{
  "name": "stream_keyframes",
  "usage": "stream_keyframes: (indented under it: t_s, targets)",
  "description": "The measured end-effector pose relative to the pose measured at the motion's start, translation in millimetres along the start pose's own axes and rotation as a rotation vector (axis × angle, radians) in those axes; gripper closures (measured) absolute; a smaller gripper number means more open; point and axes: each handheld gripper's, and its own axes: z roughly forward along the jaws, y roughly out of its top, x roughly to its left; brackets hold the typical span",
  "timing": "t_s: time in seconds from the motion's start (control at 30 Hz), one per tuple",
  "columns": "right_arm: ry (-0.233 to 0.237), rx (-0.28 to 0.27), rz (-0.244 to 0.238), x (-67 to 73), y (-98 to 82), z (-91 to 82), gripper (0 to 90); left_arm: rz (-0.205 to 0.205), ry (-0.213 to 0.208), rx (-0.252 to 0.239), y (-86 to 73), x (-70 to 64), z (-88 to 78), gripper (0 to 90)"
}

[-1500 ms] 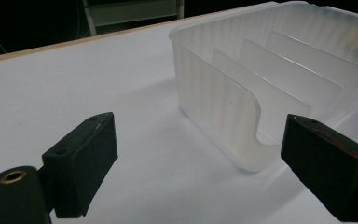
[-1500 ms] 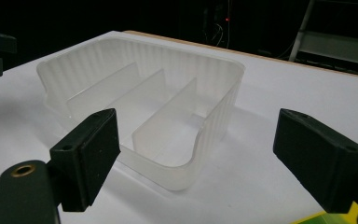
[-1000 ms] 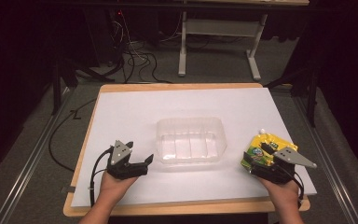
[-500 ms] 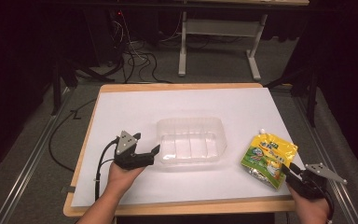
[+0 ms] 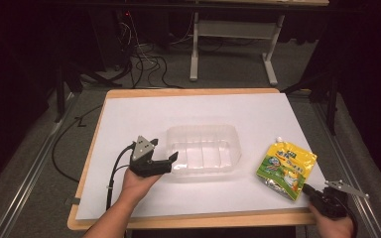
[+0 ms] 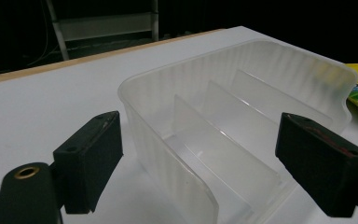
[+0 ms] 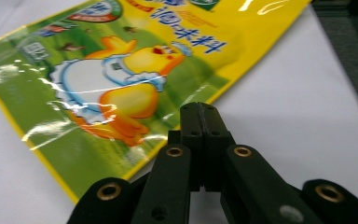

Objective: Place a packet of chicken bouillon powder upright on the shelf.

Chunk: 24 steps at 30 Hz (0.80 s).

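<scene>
A clear plastic container with inner dividers stands in the middle of the white table. My left gripper is open at its left end. In the left gripper view the two jaws of the left gripper stand wide apart on either side of the container's near corner. A yellow and green pouch with a duck picture lies flat to the right. My right gripper is shut near the table's front right corner, its tip at the pouch's lower right edge. Nothing shows between the right gripper's jaws, beside the pouch.
The white sheet covers a wooden tabletop with a narrow wood rim. Beyond the far edge are dark floor, cables and a grey table frame. The right hand hangs over the table's front right edge.
My left gripper moved right up to the container's left end. My right gripper drew back off the pouch toward the front right corner and shut; the pouch stays on the table.
</scene>
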Motion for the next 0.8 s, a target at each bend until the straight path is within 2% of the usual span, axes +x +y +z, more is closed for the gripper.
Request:
stream_keyframes:
  t_s: [0.23, 0.63, 0.7, 0.73, 0.8]
  targets:
    - [0.038, 0.008, -0.025, 7.9, 1.9, 4.6, 90.0, -0.003, 0.001, -0.001, -1.2, 2.5, -3.4, 15.4]
    - [0.111, 0.039, -0.156, 36.9, 9.2, 16.7, 90.0, -0.009, 0.012, 0.015, -3.9, 7.8, -6.2, 15.4]
    - [0.104, 0.025, -0.159, 37.1, 10.6, 15.3, 90.0, -0.01, 0.016, 0.015, -4.4, 8.8, -6.9, 15.4]
    - [0.095, -0.026, -0.137, 34.1, 16.5, 10.4, 88.1, -0.015, 0.022, 0.016, -6.0, 11.1, -9.1, 15.4]
    - [0.076, -0.063, -0.118, 29.2, 22.1, 8.1, 82.9, -0.017, 0.024, 0.021, -7.2, 12.4, -10.3, 15.4]
